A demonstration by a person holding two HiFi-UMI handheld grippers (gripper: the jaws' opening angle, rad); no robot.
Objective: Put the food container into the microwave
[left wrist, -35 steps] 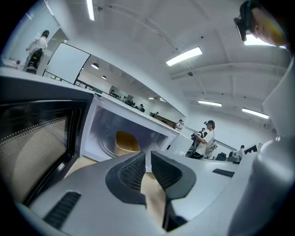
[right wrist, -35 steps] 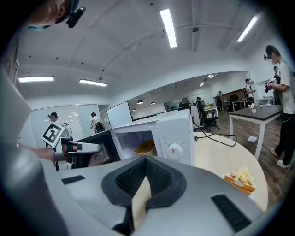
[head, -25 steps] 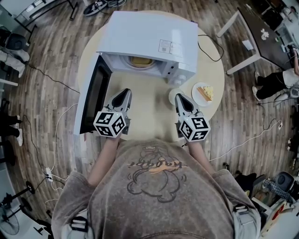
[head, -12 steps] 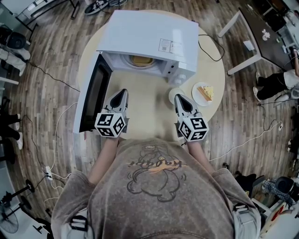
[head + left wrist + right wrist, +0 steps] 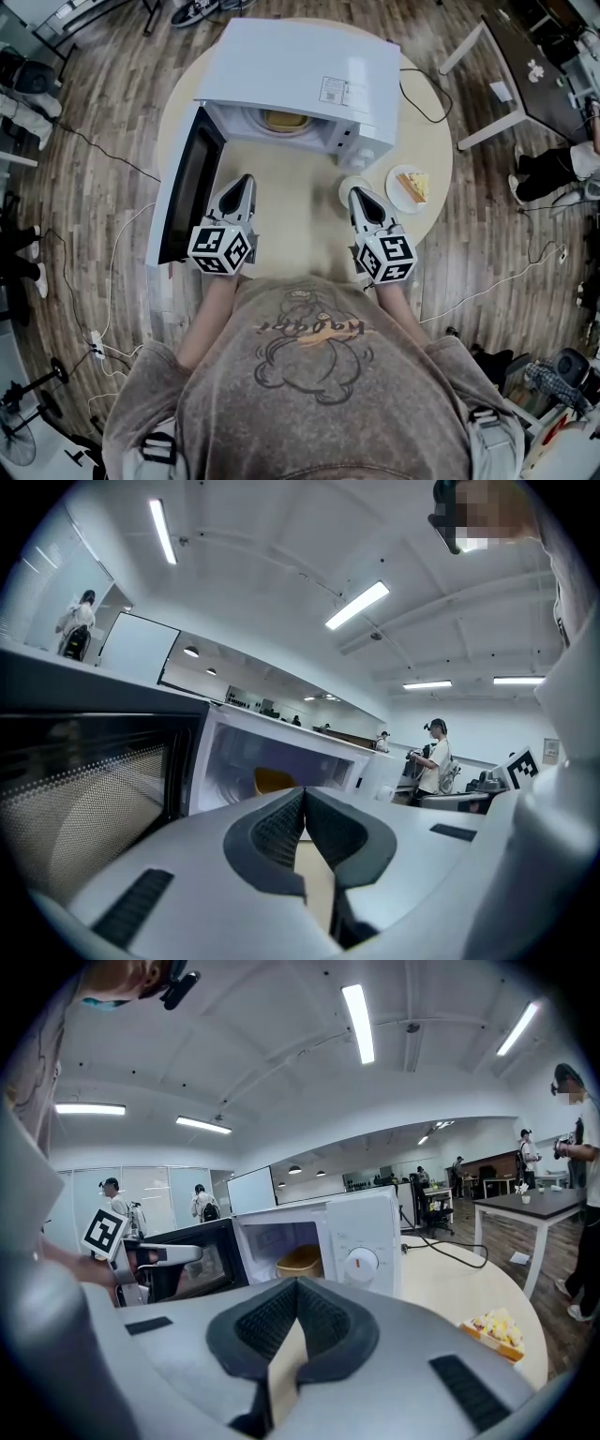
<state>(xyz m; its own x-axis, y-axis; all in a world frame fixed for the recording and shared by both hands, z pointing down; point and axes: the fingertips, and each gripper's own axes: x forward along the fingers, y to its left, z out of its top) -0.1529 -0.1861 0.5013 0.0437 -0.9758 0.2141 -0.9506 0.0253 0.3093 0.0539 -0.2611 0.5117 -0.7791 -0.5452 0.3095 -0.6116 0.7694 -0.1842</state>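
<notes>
The tan food container (image 5: 281, 120) sits inside the white microwave (image 5: 309, 70), on its turntable. The microwave's door (image 5: 187, 187) stands swung open to the left. My left gripper (image 5: 245, 181) hovers over the table in front of the cavity, close to the door, jaws shut and empty. My right gripper (image 5: 358, 194) is level with it, below the control panel, also shut and empty. The container (image 5: 274, 780) shows past the closed tips of the left gripper (image 5: 305, 795) in the left gripper view. The right gripper view shows the container (image 5: 300, 1260) beyond the shut right gripper (image 5: 297, 1284).
A white plate with a piece of cake (image 5: 410, 187) lies on the round table (image 5: 300, 220) at the right, and a small white round object (image 5: 350, 190) lies beside the right gripper's tip. A black cable (image 5: 422, 98) runs off the table behind the microwave. People stand in the room.
Both grippers have drifted a little toward the microwave. The container, door and plate have not moved.
</notes>
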